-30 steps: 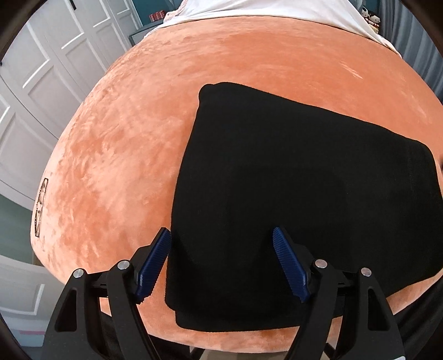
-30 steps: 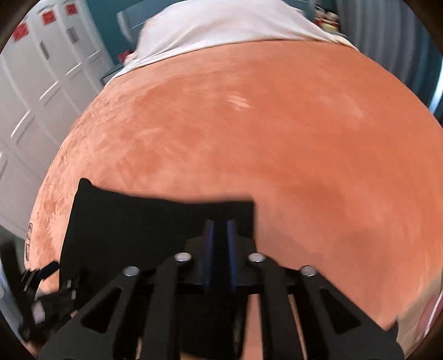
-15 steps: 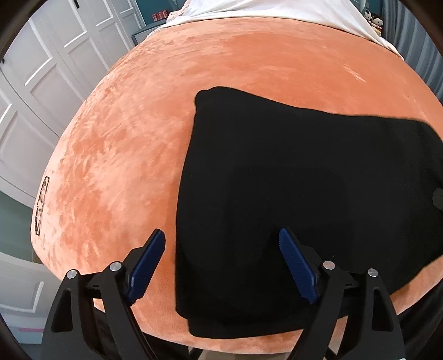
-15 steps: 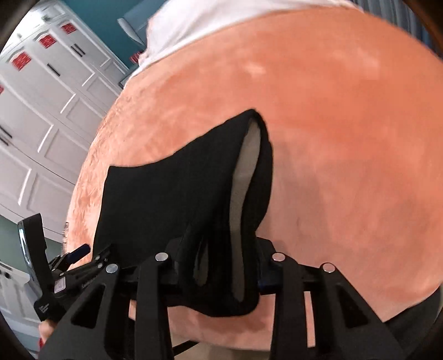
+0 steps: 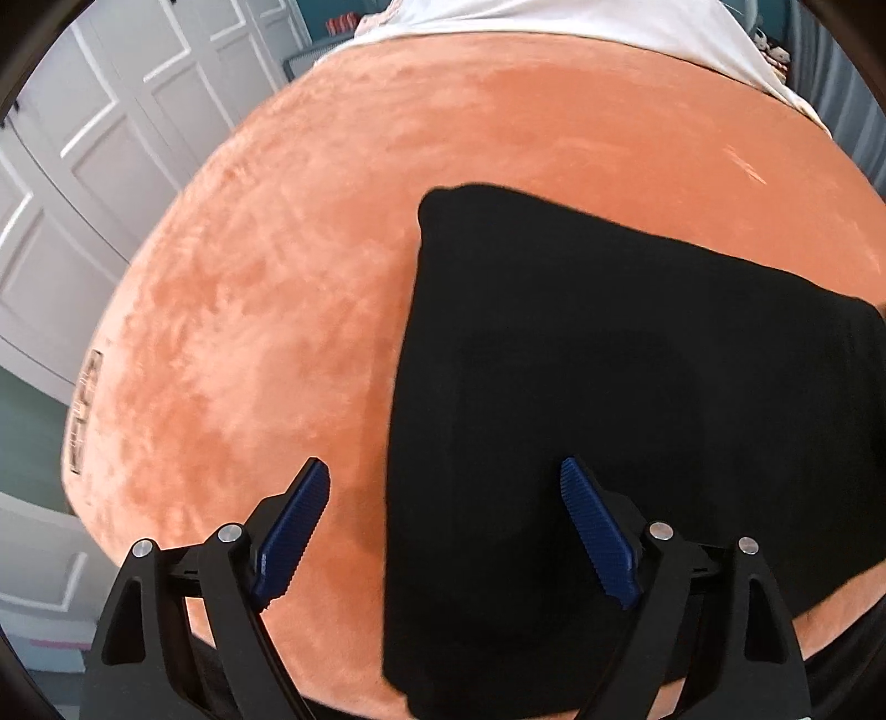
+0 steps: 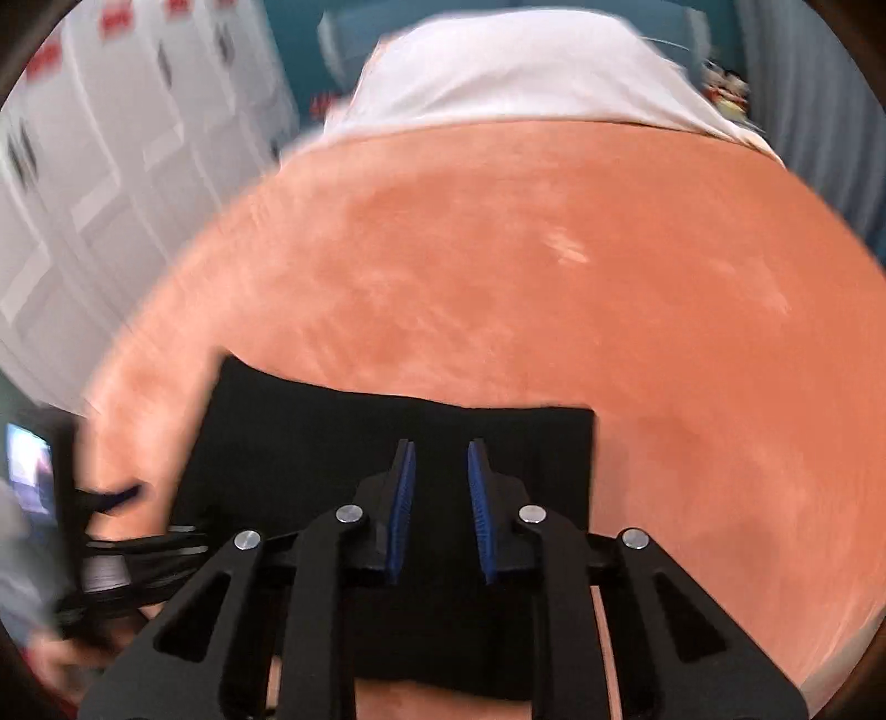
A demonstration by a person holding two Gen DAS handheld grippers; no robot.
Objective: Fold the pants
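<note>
Black pants [image 5: 637,360] lie folded flat in a rectangle on an orange plush bed cover [image 5: 277,304]. My left gripper [image 5: 443,465] hovers over their near left edge. Its jaws are opening wide, one blue pad over the cover, the other over the cloth, and they grip nothing. In the right wrist view the pants [image 6: 310,443] lie under my right gripper [image 6: 441,443]. Its jaws are closing, a narrow gap still shows between the pads, and no cloth is pinched. The left gripper [image 6: 111,498] shows blurred at the left edge.
The orange cover [image 6: 554,304] stretches far beyond the pants. A white sheet [image 5: 554,22] lies at the bed's far end. White panelled cupboard doors [image 5: 111,138] stand to the left of the bed. The bed's near edge lies just below both grippers.
Half a second ago the right gripper held up a flap of the pants; now the flap lies flat and the jaws are free. The left jaws have spread wider.
</note>
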